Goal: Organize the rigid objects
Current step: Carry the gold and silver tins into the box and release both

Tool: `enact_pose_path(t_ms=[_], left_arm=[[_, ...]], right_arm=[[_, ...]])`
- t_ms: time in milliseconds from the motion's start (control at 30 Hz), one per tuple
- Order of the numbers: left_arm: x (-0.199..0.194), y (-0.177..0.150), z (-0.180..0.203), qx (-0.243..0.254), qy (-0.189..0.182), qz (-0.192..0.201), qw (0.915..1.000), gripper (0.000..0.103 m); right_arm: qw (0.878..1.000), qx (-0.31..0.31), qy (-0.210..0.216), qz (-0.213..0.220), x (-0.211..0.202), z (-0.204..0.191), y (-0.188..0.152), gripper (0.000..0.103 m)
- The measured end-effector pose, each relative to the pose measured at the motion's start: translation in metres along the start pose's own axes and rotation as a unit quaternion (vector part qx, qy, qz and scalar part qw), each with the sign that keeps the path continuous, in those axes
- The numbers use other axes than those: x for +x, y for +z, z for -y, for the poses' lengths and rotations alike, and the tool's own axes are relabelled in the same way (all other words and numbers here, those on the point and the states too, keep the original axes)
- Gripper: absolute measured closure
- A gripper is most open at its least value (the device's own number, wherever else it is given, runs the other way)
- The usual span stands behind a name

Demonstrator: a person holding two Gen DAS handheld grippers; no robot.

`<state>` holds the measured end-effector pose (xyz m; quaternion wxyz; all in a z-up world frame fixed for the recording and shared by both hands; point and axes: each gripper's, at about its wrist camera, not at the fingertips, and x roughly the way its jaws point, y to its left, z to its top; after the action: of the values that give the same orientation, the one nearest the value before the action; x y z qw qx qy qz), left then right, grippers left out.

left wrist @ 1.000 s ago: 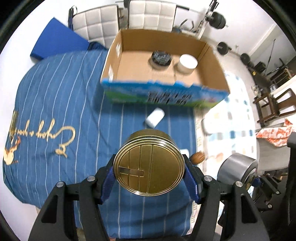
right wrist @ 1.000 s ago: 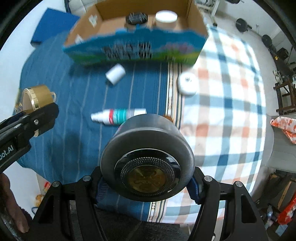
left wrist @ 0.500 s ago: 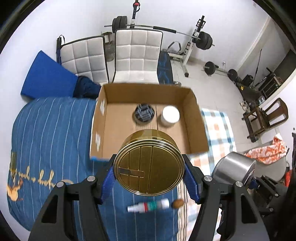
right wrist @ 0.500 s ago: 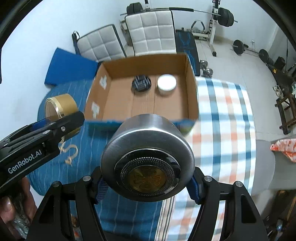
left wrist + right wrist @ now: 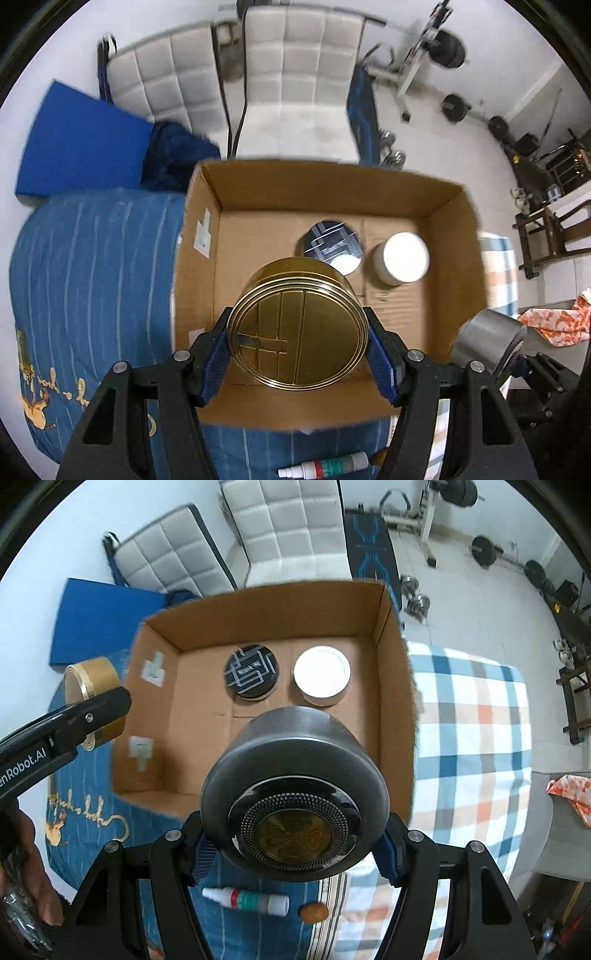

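Observation:
My left gripper (image 5: 297, 349) is shut on a round gold tin (image 5: 297, 328) and holds it above the open cardboard box (image 5: 454, 266). My right gripper (image 5: 293, 836) is shut on a round dark grey tin (image 5: 295, 771) with a gold medallion lid, held over the box's near edge (image 5: 147, 797). Inside the box stand a black patterned tin (image 5: 252, 672) and a white-lidded jar (image 5: 322, 675). The gold tin also shows at the left of the right wrist view (image 5: 92, 686), and the grey tin at the right of the left wrist view (image 5: 484, 341).
The box sits on a bed with a blue striped cover (image 5: 92, 266) and a checked cloth (image 5: 476, 731). A small white bottle (image 5: 247, 901) and a brown nut-like object (image 5: 313, 912) lie on the bed before the box. White chairs (image 5: 295, 81) and gym weights stand beyond.
Both grippers have moved forward with their tins and now hang over the box. The box fills more of both views; the bed objects have slipped to the bottom edge.

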<state>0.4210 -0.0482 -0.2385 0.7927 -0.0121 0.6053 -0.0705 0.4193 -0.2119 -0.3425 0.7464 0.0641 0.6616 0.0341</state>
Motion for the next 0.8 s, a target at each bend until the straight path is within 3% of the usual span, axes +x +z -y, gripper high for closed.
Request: enact_pose_path(t_ms=[333,533,800], left_arm=[[0.113,0.028,-0.018,-0.017,0.017,-0.117,0.9928,0.040],[0.157,0.038,-0.025,-0.017,0.038,-0.162,0.9859,0.040],[0.185,0.046,-0.028,-0.016,0.053,-0.188,0.9806,0.040]], right_arm=[[0.995,-0.008,-0.039,-0.093,0.106,0.004,0.044,0.032],[0.989,-0.006,-0.051,-0.141,0.147,0.008,0.054,0.032],[0.982,0.001,-0.057,-0.178,0.180,0.013,0.063,0.032]])
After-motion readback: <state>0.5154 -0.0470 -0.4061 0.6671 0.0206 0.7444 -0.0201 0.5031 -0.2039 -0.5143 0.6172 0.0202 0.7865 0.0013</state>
